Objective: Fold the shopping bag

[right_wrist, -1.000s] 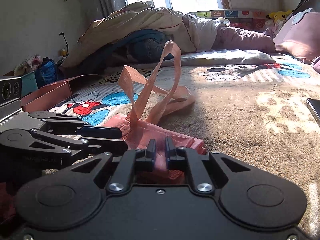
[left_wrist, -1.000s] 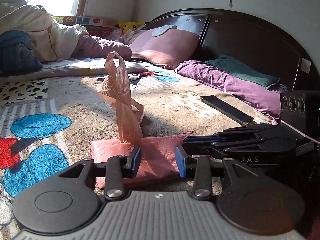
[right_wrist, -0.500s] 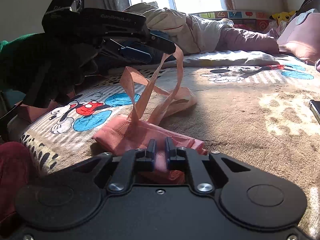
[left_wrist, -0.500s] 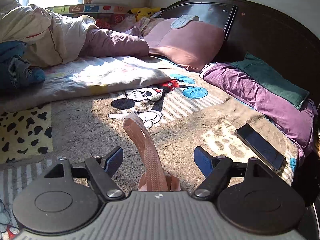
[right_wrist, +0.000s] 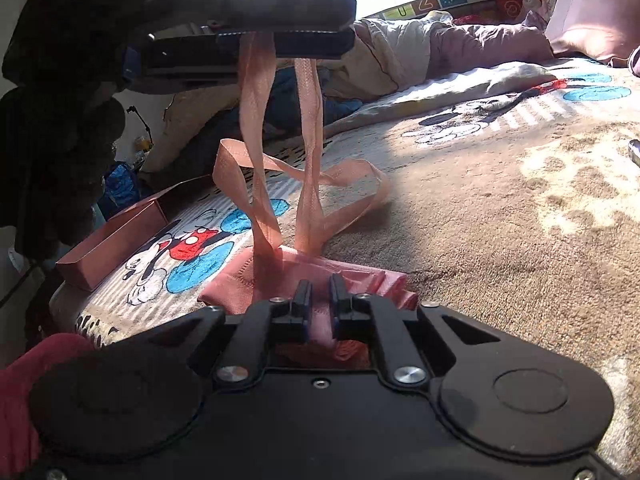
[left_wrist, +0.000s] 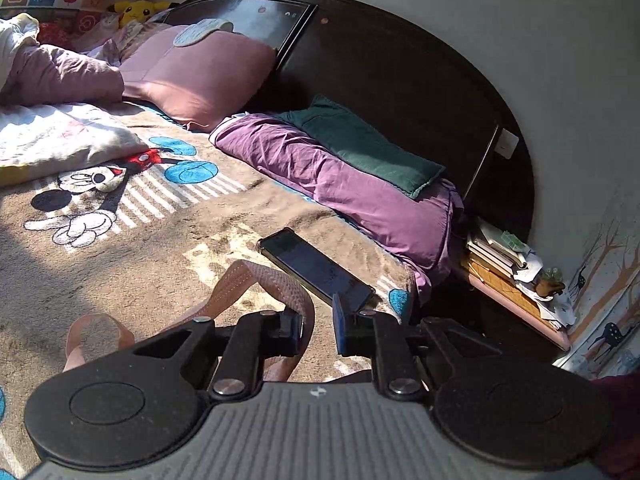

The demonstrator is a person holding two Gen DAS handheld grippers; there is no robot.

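Clenched on the near edge of the folded pink woven shopping bag [right_wrist: 304,284], the right gripper [right_wrist: 319,304] pins that flat, creased bundle against the brown cartoon-mouse blanket [right_wrist: 500,216] covering the bed. Two long salmon webbing handles [right_wrist: 308,128] rise from the bag's stitched corner, twisted and looping; one loop stands taut and upright, its top passing into the left gripper [right_wrist: 256,40], which hangs directly above the bag. From the left wrist view the left gripper [left_wrist: 318,330] shows a gap between its blue-padded fingers [left_wrist: 339,328], with the strap [left_wrist: 260,280] draped over the left finger, so whether it grips the strap or merely hooks it I cannot tell. Beyond the bag on the blanket lies a black smartphone [left_wrist: 316,270], face up. Farther from the bag sit a purple pillow [left_wrist: 344,196] topped by a dark green cushion [left_wrist: 360,148], against the dark curved headboard [left_wrist: 400,64]. Left of the bag, at the bed's edge, rests an open pink cardboard box [right_wrist: 116,240]
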